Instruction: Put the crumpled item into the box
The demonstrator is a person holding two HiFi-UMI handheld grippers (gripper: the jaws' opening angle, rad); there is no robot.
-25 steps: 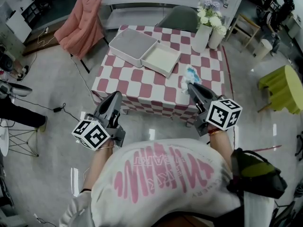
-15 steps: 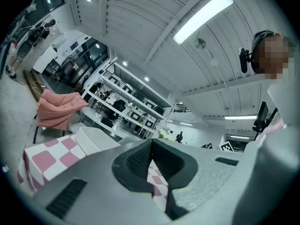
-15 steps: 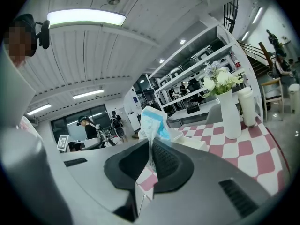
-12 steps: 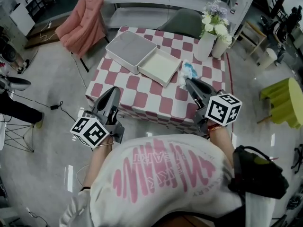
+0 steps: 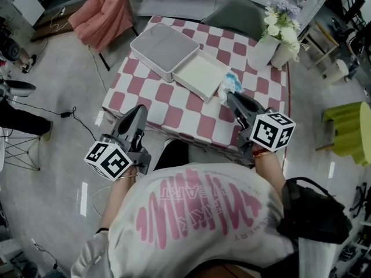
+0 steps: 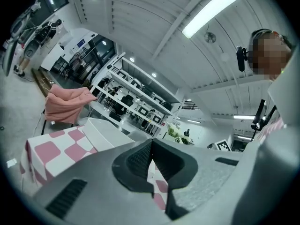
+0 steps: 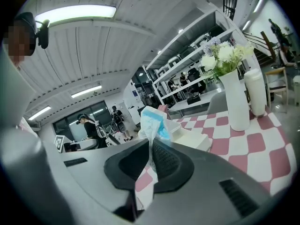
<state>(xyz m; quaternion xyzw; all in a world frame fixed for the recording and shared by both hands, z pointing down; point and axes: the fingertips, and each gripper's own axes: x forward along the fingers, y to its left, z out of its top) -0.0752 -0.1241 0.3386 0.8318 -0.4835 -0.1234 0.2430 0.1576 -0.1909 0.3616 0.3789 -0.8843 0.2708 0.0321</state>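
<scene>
A crumpled white and blue item (image 5: 231,82) is pinched at the tip of my right gripper (image 5: 230,96), which is shut on it just off the right corner of the open white box (image 5: 200,74). In the right gripper view the crumpled item (image 7: 152,121) stands up from the right gripper (image 7: 151,142), with the box (image 7: 190,137) behind it. The box's grey lid (image 5: 164,48) lies joined to its left side. My left gripper (image 5: 139,110) is shut and holds nothing, over the table's near left edge. The left gripper (image 6: 151,142) points level at the lid (image 6: 105,132).
The table wears a pink and white checked cloth (image 5: 156,100). Two white vases with flowers (image 5: 272,45) stand at its far right corner, the tall vase (image 7: 233,102) just past the box. A pink-draped chair (image 5: 107,10), a grey chair (image 5: 240,16) and a yellow-green stool (image 5: 353,126) stand around it.
Both grippers have moved forward over the table. The right one carried the crumpled item from near the front edge up to the box's right corner.
</scene>
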